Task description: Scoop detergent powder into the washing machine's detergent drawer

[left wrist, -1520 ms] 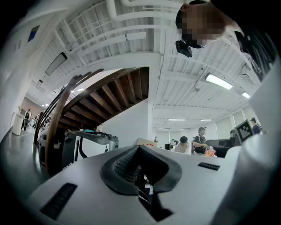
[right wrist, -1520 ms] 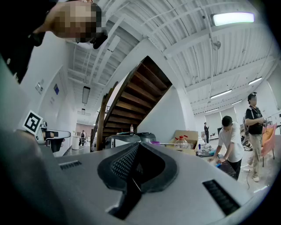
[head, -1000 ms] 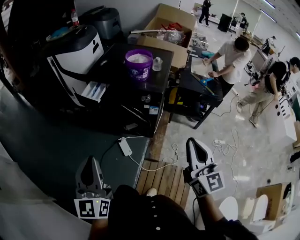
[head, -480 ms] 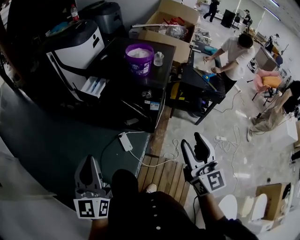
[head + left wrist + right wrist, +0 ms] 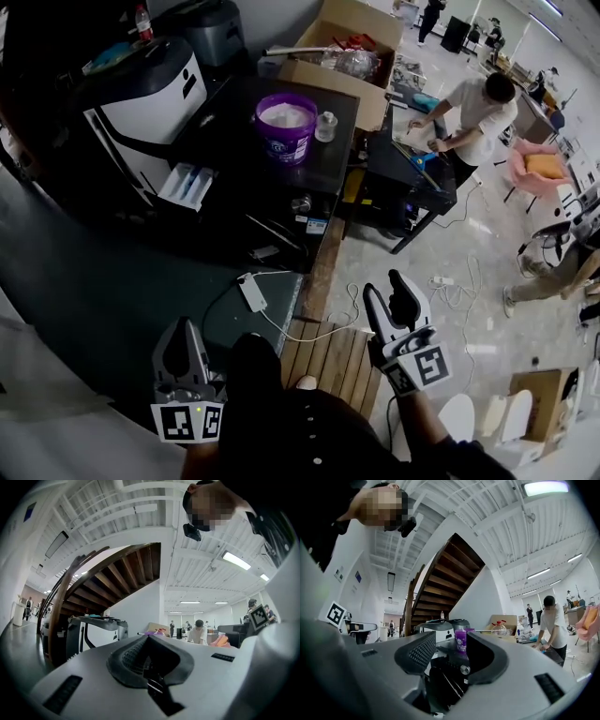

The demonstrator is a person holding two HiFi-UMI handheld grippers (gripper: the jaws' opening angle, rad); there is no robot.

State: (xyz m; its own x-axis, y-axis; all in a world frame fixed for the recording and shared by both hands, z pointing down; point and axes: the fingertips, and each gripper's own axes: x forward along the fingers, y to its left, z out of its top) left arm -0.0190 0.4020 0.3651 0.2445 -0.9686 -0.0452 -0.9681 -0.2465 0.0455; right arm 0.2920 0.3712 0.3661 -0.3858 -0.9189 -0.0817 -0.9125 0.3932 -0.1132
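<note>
In the head view, the right gripper point(image 5: 386, 295), low and right of centre, is seen with its jaws apart, where a second ago they were pressed together. They are now closing a little again, with nothing between them. The left gripper point(image 5: 178, 328), at lower left, is held shut and empty as before. The purple tub of detergent powder point(image 5: 286, 127) stands on the dark table point(image 5: 234, 127) in the upper middle. To its left, the detergent drawer point(image 5: 187, 184) is pulled out of the washing machine point(image 5: 141, 94). Both lie well apart from the grippers.

In the left gripper view, the left gripper point(image 5: 149, 639) shows its pads met on nothing.

In the right gripper view, the tub point(image 5: 461, 641) is framed far off between the parted jaws of the right gripper point(image 5: 450, 657). The jaw movement is judged to be mere readying. Scooping has not begun, and no scoop can be made out.
</note>
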